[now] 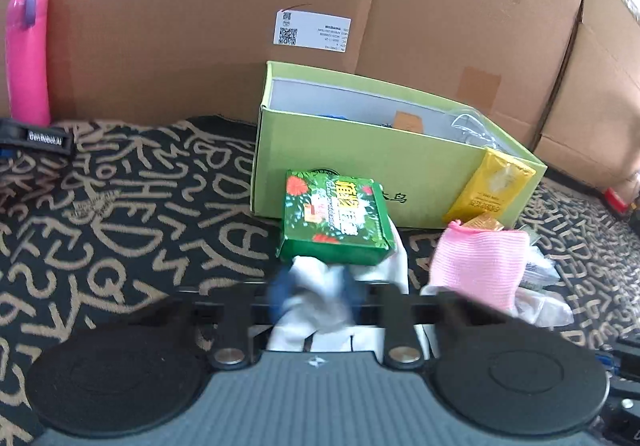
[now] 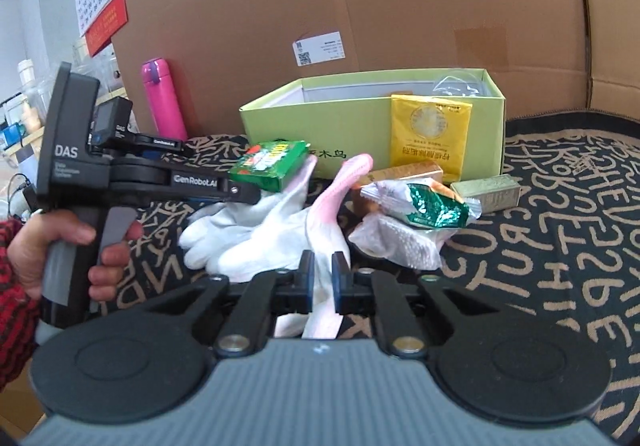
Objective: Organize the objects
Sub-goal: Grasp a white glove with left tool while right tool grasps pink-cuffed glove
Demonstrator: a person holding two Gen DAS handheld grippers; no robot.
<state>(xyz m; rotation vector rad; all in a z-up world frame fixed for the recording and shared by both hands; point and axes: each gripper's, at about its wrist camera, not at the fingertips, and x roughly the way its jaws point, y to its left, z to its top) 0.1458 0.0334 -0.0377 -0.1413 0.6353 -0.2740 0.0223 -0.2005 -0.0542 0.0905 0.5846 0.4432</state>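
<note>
Gripping white glove fabric [image 2: 264, 242] w/ both tongs: my right gripper [image 2: 322, 278] is pinched on the cuff at 6 o'clock, my left gripper [image 1: 310, 292] looks clamped on another fold, though blurred. Green packet [image 1: 336, 219] rests on the gloves at 12 o'clock, just before the green box [image 1: 340, 161]. Risk: lifting may tip the packet off, or drag the pink cloth [image 1: 478, 262] at 2 o'clock along.

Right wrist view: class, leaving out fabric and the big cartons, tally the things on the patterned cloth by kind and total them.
Bottle: 1
Open box: 1
Small boxes: 3
Packets: 3
Total: 8
</note>
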